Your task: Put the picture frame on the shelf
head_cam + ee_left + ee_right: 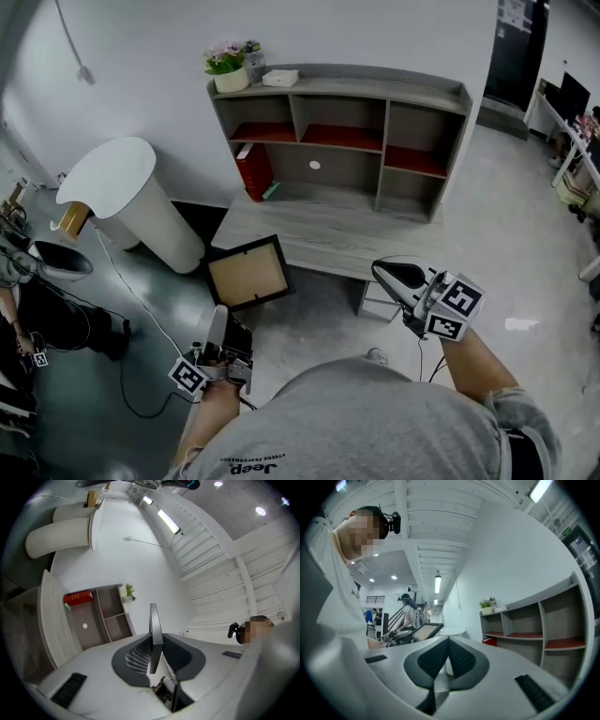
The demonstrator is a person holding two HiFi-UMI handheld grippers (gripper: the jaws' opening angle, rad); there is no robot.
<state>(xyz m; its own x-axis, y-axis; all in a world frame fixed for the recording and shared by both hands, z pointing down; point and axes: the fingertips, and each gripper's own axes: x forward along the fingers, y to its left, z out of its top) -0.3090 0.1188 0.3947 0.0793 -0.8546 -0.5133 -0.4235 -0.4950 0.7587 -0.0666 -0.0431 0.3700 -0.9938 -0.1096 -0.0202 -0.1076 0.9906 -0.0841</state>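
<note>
Left gripper [219, 323] low at the left of the head view, its fingers [137, 660] clamped on the picture frame [248, 274]. In the left gripper view the frame [153, 625] shows edge-on, a thin dark bar standing up out of the two pads, gripped near one corner.

Frame: black border, tan board facing up toward the head camera, tilted. It is not on the shelf [384, 122]; it hangs in the grip at the front left corner of the tabletop [309, 234]. Whether it touches the tabletop edge, cannot tell.

Right gripper [389, 274] at the right of the head view, in front of the tabletop's front edge, pointing left. Its fingers [429, 660] are pressed together with nothing between them. From the right gripper view the frame [424, 631] is in sight beyond the fingertips, well apart from them.

Shelf stands at the back of the tabletop against the white wall: grey, open compartments, red boards in some. On its top, at the left end, a potted plant [225, 67] and beside it a small white box [280, 78]. A red book [255, 171] leans in the lower left compartment
</note>
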